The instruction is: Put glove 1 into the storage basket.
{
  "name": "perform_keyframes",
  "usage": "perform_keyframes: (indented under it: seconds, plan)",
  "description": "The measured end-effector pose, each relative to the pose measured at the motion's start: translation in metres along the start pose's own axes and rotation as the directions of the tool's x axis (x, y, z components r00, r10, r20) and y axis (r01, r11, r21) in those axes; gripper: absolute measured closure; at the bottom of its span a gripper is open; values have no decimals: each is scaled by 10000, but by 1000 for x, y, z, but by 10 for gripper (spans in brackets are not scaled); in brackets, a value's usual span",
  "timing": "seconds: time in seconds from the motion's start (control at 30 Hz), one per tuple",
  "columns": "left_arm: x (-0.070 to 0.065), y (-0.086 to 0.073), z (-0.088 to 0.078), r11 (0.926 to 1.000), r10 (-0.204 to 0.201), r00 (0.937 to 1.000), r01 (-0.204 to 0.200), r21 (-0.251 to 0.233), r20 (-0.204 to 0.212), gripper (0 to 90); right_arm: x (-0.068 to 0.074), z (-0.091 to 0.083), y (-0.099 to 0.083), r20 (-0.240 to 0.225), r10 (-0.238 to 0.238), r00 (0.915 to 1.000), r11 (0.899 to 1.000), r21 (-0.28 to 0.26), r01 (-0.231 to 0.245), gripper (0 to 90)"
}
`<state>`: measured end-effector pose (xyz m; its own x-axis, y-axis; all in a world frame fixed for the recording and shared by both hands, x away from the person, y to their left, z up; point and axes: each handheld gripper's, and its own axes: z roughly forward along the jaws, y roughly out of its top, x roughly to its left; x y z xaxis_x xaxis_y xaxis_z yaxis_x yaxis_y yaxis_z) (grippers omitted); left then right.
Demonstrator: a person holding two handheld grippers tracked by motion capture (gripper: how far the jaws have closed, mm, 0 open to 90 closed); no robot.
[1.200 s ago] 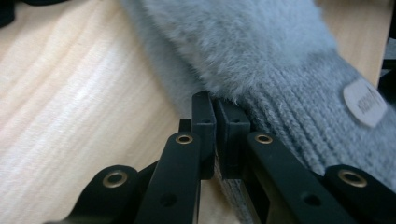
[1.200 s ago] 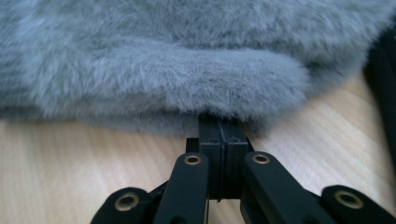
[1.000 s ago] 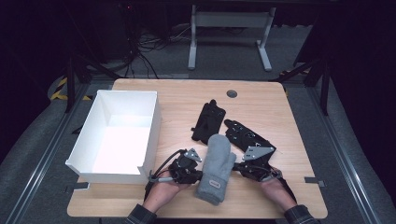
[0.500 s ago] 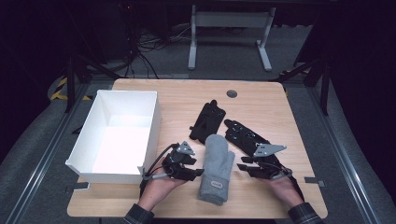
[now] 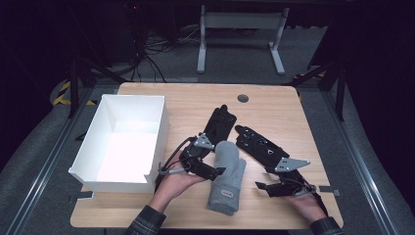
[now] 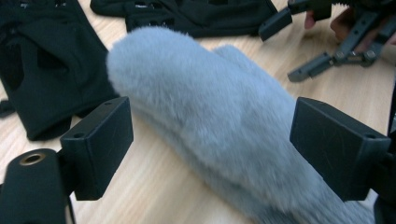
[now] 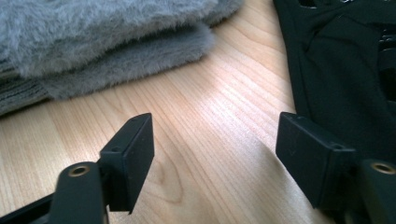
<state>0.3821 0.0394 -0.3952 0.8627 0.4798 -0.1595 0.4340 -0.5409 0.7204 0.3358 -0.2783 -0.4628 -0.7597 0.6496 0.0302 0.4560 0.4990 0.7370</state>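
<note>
The light wooden table (image 5: 274, 105) carries an open white rectangular box (image 5: 122, 142) at its left, two flat black gloves side by side at its middle, and the folded pair of fluffy grey mittens (image 5: 227, 176) near the front edge, between the two hands. The mittens' long axis runs from the front edge away toward the left-hand black glove (image 5: 219, 125), cuff end nearest the person. The left gripper (image 5: 208, 171) sits just beside the mittens' left flank and is the nearer of the two; the right gripper (image 5: 266, 188) stands apart to their right, over bare wood, close to the right-hand black glove (image 5: 259, 147). Both sets of jaws have just been opening: the left gripper view shows the mittens (image 6: 219, 121) between parted pads that do not press on them, while the right gripper view shows nothing but wood between its jaws, the grey pile (image 7: 107, 42) lying ahead and to its left. The high view alone places the box, which is judged the likely destination.
</note>
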Motion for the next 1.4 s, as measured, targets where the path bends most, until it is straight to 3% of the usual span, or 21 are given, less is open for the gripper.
perform_keyframes:
  seconds: [0.23, 0.3, 0.53, 0.97, 1.1, 1.27, 1.4]
  plan:
    - [5, 6, 18, 9995, -61, 9998, 67, 313, -178, 89, 2, 4, -2, -8, -186, 9998, 9997, 157, 186, 232]
    - [5, 7, 26, 9982, -28, 9999, 38, 591, -163, 77, 3, 5, -2, 83, -289, 9995, 9994, 168, 288, 227]
    - [7, 3, 47, 9937, -341, 9992, 363, 1060, -222, 26, 5, 7, -5, 253, -520, 9983, 9986, 14, 520, 203]
    - [17, -15, 71, 9838, -954, 9949, 894, 1551, 313, 6, 4, 7, -5, 283, -541, 9981, 9985, 44, 540, 195]
    - [18, -15, 71, 9837, -947, 9935, 838, 1589, 627, 54, 4, 7, -5, 287, -544, 9981, 9985, 47, 542, 193]
    - [17, -15, 69, 9847, -878, 9908, 707, 1592, 1031, 185, 4, 7, -5, 287, -547, 9981, 9985, 47, 546, 193]
    - [19, -15, 68, 9832, -1051, 9799, 767, 1656, 1698, 382, 4, 7, -5, 305, -550, 9980, 9985, 61, 548, 190]
